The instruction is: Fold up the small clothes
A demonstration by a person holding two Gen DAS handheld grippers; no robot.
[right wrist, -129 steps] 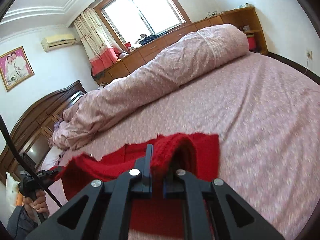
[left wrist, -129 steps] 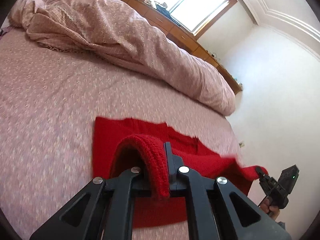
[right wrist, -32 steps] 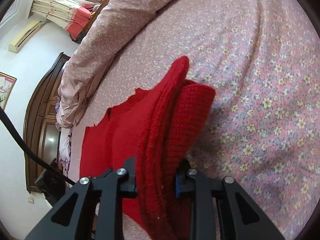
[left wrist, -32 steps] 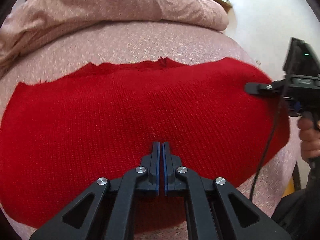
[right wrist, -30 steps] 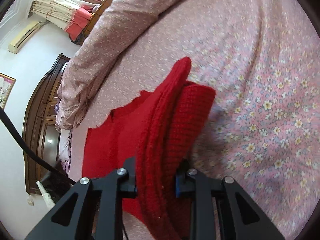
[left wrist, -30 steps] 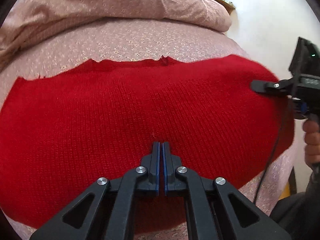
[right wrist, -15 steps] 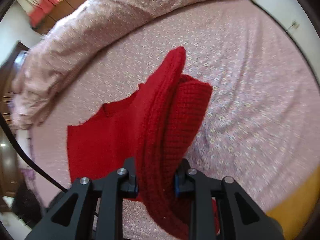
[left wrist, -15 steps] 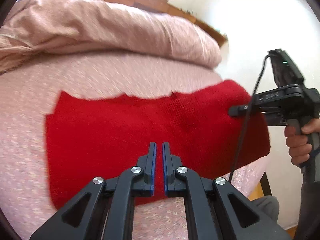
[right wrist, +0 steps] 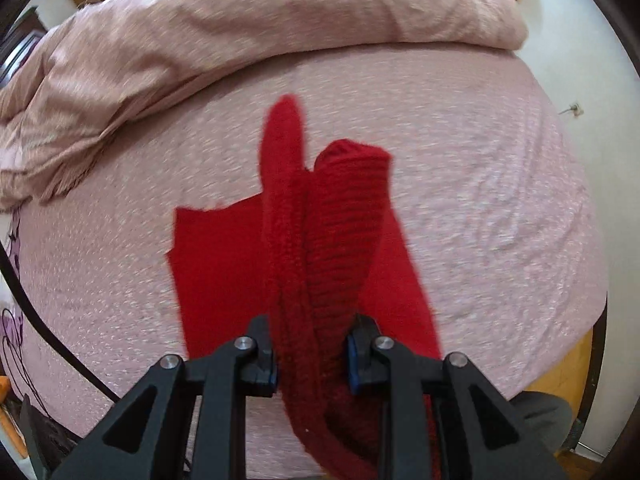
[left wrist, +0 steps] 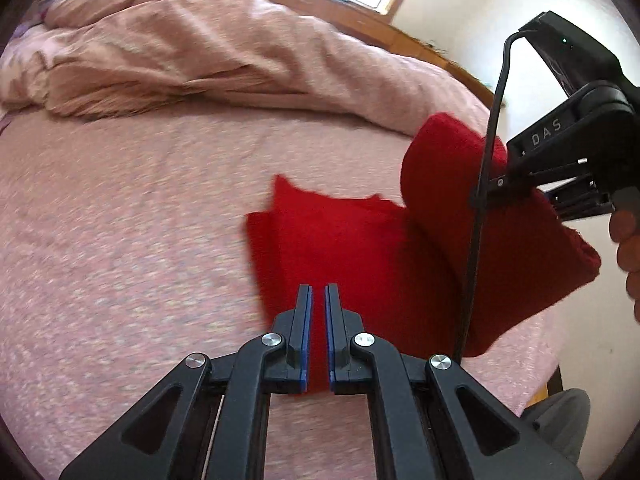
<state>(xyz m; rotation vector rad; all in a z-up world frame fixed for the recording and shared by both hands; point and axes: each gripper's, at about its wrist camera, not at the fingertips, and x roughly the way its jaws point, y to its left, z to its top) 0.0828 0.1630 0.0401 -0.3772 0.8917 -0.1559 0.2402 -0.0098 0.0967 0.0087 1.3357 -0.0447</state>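
The right gripper is clamping a thick bunch of the red knitted garment between its blue-lined pads, the ribbed folds rising in a ridge straight ahead of the jaws and tapering to two rounded tips pointing toward the far side of the bed. The left gripper is hanging over the near edge of the garment with its fingers nearly together, only a thin slit showing between the pads and nothing pinched in it (the red seen through the slit is cloth lying below).

Seen from the left wrist, the right gripper is lifting the garment's right end off the bed, a hand wrapping its handle and a black cable dangling in front of the cloth. The rest of the garment is lying flat on the pink floral bedsheet, its long axis running left to right. A rumpled pink duvet is lying heaped along the far side of the bed.
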